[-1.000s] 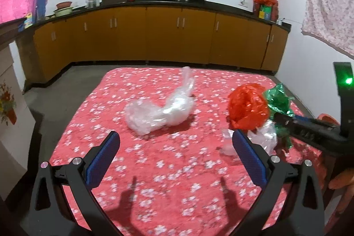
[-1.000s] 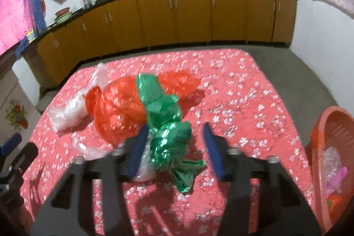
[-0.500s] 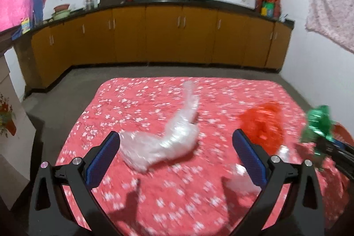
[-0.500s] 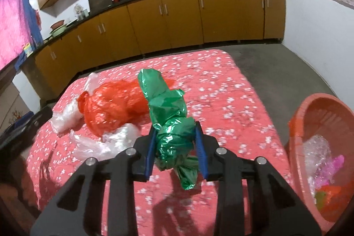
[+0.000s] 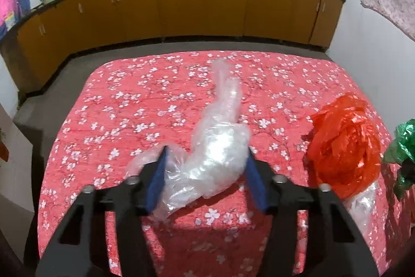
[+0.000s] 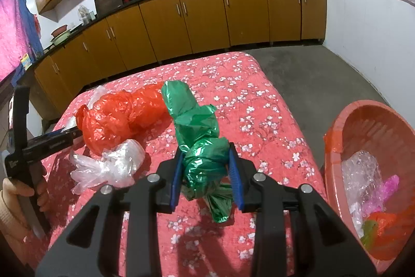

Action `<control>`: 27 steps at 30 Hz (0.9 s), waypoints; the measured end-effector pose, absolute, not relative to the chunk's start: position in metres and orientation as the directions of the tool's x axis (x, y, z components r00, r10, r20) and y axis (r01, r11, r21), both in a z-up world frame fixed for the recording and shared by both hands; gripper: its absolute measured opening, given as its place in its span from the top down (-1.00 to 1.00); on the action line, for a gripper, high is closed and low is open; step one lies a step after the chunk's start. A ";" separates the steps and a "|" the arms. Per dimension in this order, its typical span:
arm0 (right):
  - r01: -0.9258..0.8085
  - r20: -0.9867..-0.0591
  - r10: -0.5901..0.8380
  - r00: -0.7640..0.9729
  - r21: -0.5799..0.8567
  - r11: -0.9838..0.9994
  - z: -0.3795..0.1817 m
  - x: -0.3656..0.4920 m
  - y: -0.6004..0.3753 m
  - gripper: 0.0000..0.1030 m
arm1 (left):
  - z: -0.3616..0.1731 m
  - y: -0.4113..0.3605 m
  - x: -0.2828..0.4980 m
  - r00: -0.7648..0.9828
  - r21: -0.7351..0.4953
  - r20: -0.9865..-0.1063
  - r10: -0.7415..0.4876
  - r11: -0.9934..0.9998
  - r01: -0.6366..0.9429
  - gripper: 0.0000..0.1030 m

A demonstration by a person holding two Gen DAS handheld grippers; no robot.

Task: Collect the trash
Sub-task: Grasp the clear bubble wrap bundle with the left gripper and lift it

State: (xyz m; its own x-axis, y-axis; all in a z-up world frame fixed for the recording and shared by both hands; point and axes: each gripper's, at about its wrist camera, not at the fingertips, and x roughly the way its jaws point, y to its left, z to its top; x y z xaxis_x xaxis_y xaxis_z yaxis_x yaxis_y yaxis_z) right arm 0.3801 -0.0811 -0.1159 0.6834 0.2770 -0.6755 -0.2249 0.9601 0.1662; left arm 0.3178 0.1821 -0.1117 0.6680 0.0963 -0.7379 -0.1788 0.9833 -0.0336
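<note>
Trash is spread over a table with a red floral cloth (image 5: 145,105), kitchen cabinets (image 5: 181,4) behind. Left to right, left wrist view: clear plastic bag (image 5: 215,155) lies mid-table, long twisted tail pointing away toward the cabinets. Left gripper (image 5: 205,181) straddles its bulky near end, jaws closing; blue pads sit right at the crumpled film on both sides, left pad pushing into a fold, firm squeeze not confirmed. Orange bag (image 5: 345,147) sits near the right edge of the cloth, apart from the clear one.

Right wrist view: the left gripper's black body is at the far left with a hand (image 6: 41,196) on it. Next the orange bag, a small clear glove-like wad (image 6: 109,168) touching its near side. Green plastic bag (image 6: 199,144) is pinched at its knotted middle by the right gripper (image 6: 205,178), pads pressed into it, upper end standing up, tail hanging below. Far right, off the table edge: orange basket (image 6: 334,136) holding clear, pink, orange and green scraps.
</note>
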 end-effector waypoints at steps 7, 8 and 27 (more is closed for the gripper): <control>-0.236 -0.653 0.283 0.703 0.162 0.958 -0.100 0.366 -0.084 0.37 | -0.099 0.177 0.289 0.705 -0.071 -0.706 0.073 0.982 -0.173 0.30; -0.238 -0.647 0.285 0.707 0.162 0.958 -0.097 0.362 -0.086 0.37 | -0.094 0.175 0.282 0.715 -0.074 -0.696 0.071 0.983 -0.170 0.30; -0.128 -0.523 0.201 0.828 0.172 0.977 -0.020 0.284 -0.185 0.37 | 0.009 0.051 0.208 0.818 -0.166 -0.535 -0.210 0.976 0.142 0.30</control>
